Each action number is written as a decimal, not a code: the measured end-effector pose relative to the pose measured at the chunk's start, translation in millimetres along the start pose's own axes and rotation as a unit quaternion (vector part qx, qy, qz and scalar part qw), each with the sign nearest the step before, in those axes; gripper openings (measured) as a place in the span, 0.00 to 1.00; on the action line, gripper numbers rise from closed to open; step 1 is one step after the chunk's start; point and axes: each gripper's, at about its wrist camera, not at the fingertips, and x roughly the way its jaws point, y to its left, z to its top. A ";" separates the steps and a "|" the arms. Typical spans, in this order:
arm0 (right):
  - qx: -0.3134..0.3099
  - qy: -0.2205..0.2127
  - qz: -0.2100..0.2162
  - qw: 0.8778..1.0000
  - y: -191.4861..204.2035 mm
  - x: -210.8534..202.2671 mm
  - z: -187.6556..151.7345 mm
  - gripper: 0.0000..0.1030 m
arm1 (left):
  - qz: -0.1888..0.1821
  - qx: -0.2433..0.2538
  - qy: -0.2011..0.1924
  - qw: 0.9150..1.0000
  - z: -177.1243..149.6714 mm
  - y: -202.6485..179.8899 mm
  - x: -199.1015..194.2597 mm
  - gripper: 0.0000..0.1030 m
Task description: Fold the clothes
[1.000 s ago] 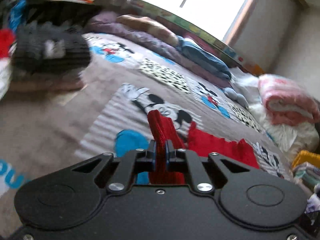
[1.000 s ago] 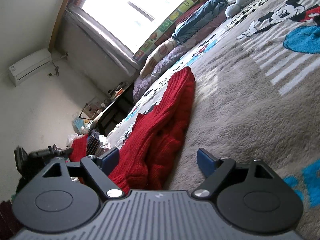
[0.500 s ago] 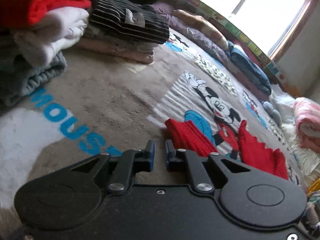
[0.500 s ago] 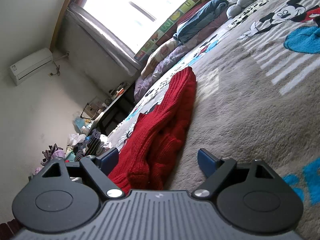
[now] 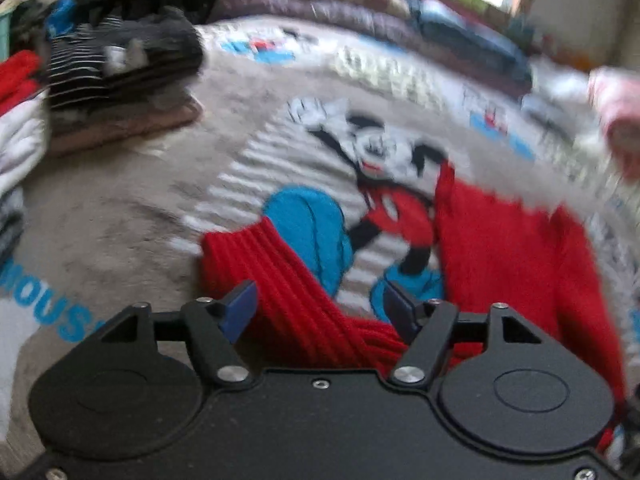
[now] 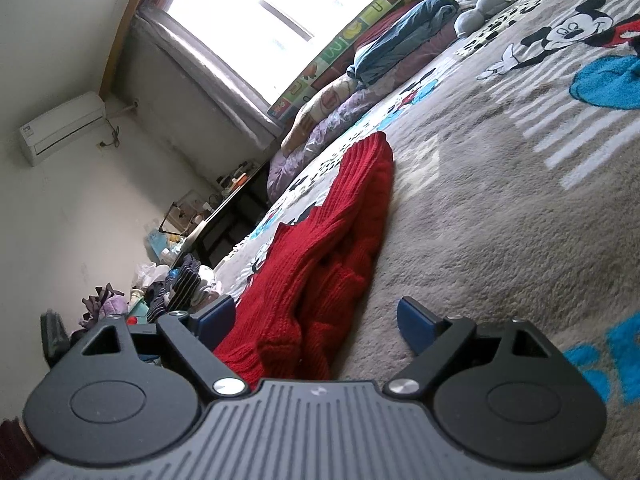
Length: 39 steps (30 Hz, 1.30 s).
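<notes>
The left gripper [image 5: 320,308], a second ago clamped on a sleeve [image 5: 288,280] of the red sweater [image 6: 320,248], is now opening; the sleeve lies loose between its jaws on the blanket [image 5: 120,220]. That sleeve looks laid out, though blur obscures detail. The right gripper [image 6: 316,316] stands wide, grasping nothing, sweater hem between its jaws.

I work over a bed covered with a grey cartoon-mouse blanket [image 6: 500,208]. On it lies my red knitted sweater [image 6: 320,248], spread and partly bunched. At the far side a pile of folded clothes [image 5: 116,80] rests, and pillows [image 6: 332,108] lie along the window edge.
</notes>
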 end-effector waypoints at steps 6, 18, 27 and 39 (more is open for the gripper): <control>0.003 0.000 0.005 1.000 -1.2 -0.5 -0.7 0.86 | 0.098 0.078 0.003 0.992 -9.4 -13.0 9.9 0.62; 0.003 0.001 0.006 1.000 -0.6 -1.0 -0.3 0.86 | -0.002 -0.152 -0.051 0.987 -58.2 93.1 -33.3 0.49; 0.001 -0.001 0.007 1.000 -0.3 -1.0 -1.3 0.86 | -0.096 -0.310 -0.112 0.939 -81.5 131.8 -23.2 0.48; -0.001 -0.003 0.013 1.000 -2.9 -1.4 -2.0 0.86 | -0.084 -0.284 -0.165 0.941 -54.5 145.0 -21.7 0.05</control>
